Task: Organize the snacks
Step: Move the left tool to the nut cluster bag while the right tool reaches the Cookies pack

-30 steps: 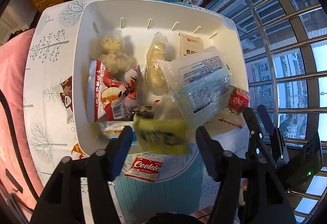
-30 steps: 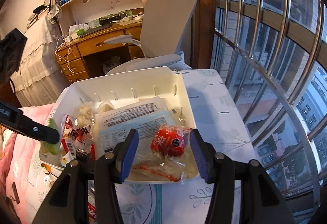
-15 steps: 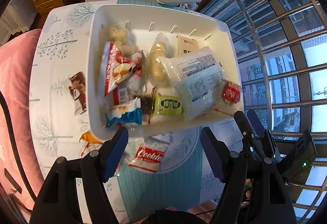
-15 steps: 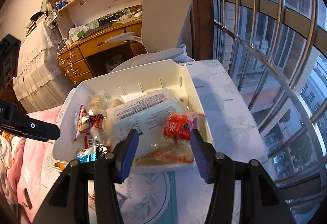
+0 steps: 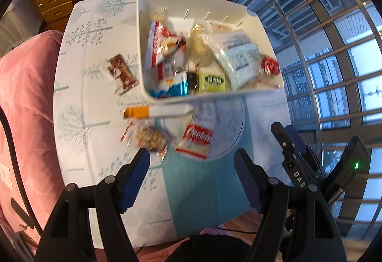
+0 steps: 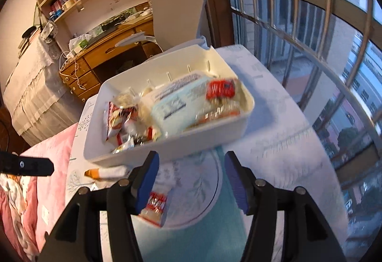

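A white bin [image 5: 191,2] [image 6: 191,140] holds several snacks, among them a green pack [image 5: 211,81], a red pack [image 5: 271,66] [image 6: 220,88] and a large pale blue pack [image 5: 238,56] [image 6: 172,104]. Loose on the tablecloth lie a brown chocolate pack [image 5: 121,75], an orange-and-white pack [image 5: 158,111] [image 6: 105,172], a clear nut pack [image 5: 149,136] and a red Cookies pack [image 5: 197,140] [image 6: 155,207]. My left gripper [image 5: 192,161] hangs open and empty, just short of the Cookies pack. My right gripper [image 6: 191,166] is opening, empty, in front of the bin's near wall.
The round table [image 5: 83,94] carries a tree-patterned cloth with a teal strip at the near edge. Pink bedding [image 5: 23,94] borders it on the left, window bars [image 5: 334,46] on the right. A grey office chair [image 6: 179,3] and a wooden desk [image 6: 95,63] stand behind the bin.
Both grippers have drawn back from the bin toward the table's near edge. The green pack that was between my left fingers now lies in the bin. Loose packs have come into view.
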A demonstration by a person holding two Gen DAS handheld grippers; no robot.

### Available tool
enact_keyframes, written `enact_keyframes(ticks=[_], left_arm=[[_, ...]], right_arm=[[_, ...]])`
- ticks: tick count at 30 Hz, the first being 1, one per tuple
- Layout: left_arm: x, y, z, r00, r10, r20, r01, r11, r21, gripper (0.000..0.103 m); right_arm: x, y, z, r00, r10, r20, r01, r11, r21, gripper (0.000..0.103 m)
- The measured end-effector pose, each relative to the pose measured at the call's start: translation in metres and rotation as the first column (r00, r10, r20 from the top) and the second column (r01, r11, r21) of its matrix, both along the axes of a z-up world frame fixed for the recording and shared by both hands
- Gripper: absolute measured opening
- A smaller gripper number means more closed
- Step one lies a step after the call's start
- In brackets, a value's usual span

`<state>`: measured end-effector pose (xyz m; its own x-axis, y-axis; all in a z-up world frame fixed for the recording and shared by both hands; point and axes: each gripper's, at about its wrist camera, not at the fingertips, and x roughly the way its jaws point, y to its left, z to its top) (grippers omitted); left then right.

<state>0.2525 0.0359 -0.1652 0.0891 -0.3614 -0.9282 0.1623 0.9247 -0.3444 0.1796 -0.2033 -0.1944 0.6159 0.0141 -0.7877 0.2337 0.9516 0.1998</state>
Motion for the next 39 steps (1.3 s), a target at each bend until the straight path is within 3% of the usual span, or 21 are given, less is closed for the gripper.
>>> enact_keyframes(ticks=[14, 28, 34, 39], left_arm=[[-0.05, 0.045, -0.013, 0.988, -0.113, 0.104, 0.113, 0.994, 0.011, 0.072], [-0.04, 0.047, -0.045, 0.957, -0.192, 0.219, 0.196, 0.981, 0.002, 0.072], [-0.024, 0.038, -0.068, 0.945, -0.227, 0.234, 0.218, 0.974, 0.065, 0.073], [-0.011, 0.03, -0.089, 0.949, -0.237, 0.209, 0.232, 0.971, 0.048, 0.073]], right_arm=[[-0.041, 0.045, -0.024, 0.992, -0.064, -0.106, 0.076, 0.991, 0.11, 0.059], [-0.006, 0.061, -0.062, 0.948, -0.083, -0.308, 0.152, 0.966, 0.208, 0.06], [0.013, 0.065, -0.085, 0.917, -0.062, -0.395, 0.165, 0.959, 0.232, 0.063], [0.028, 0.071, -0.099, 0.903, -0.03, -0.428, 0.141, 0.963, 0.23, 0.065]])
